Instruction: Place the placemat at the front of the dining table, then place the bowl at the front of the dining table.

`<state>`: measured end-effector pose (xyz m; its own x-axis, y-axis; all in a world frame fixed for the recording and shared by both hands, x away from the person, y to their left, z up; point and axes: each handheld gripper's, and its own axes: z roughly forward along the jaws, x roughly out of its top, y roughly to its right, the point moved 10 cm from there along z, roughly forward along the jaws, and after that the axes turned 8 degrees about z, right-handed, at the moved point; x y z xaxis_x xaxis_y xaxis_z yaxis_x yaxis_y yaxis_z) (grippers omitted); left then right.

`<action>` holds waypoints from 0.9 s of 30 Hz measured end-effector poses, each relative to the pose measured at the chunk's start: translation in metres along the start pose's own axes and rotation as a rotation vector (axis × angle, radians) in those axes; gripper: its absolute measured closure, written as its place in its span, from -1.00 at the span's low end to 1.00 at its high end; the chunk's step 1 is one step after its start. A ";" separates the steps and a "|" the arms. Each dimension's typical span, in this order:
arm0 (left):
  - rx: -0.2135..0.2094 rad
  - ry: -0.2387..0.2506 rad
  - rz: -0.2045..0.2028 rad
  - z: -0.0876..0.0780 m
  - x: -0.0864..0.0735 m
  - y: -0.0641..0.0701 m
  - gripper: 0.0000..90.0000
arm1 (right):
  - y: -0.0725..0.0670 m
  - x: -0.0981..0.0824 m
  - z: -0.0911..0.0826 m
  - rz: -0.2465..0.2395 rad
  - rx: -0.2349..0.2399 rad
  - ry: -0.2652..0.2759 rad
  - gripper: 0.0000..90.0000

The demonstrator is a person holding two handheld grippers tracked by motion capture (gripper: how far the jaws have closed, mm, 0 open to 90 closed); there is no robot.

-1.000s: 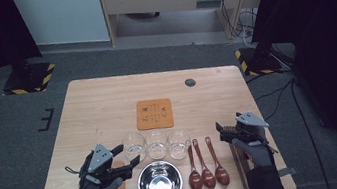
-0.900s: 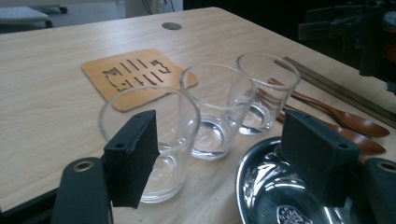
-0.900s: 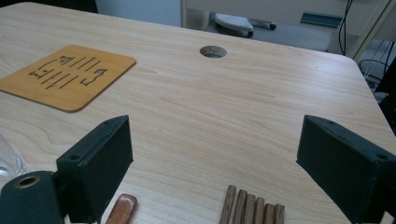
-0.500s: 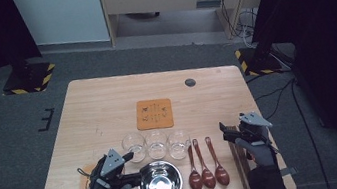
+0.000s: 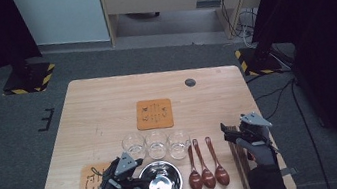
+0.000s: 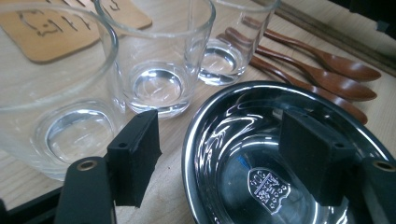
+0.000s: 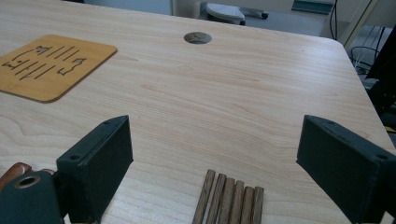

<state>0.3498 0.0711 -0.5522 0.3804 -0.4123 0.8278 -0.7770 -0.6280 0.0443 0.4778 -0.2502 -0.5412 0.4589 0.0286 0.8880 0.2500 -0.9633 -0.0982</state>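
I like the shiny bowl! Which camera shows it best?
The left gripper view: the metal bowl is close, with a stamp visible on its bottom. The high view shows the whole bowl, but small, beside the left gripper.

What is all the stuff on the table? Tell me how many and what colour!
Glasses: 3, clear, in a row near the front middle.
Metal bowl: 1, shiny silver, in front of the glasses.
Spoons: 3, dark brown wood, right of the bowl.
Wooden sticks: a bundle, brown, right of the spoons.
Coasters: 2, orange-brown, one mid-table, one at the front left.
Table: 1, light wood.
Left tool: black, open, jaws either side of the bowl's rim.
Right tool: black, open, above the sticks.
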 end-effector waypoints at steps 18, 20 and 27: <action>-0.020 -0.089 -0.010 0.018 -0.014 -0.005 -0.18 | 0.008 -0.005 0.002 0.017 -0.011 -0.014 -0.77; -0.022 -0.103 -0.002 0.019 -0.015 -0.004 -0.09 | 0.008 -0.004 0.002 0.017 -0.011 -0.013 -0.77; -0.029 -0.131 -0.022 0.020 -0.017 -0.005 0.19 | 0.010 -0.004 0.001 0.025 -0.010 -0.010 -0.77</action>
<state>0.3573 0.0678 -0.5779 0.4585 -0.4822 0.7465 -0.7808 -0.6197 0.0793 0.4791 -0.2598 -0.5457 0.4731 0.0075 0.8810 0.2304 -0.9662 -0.1155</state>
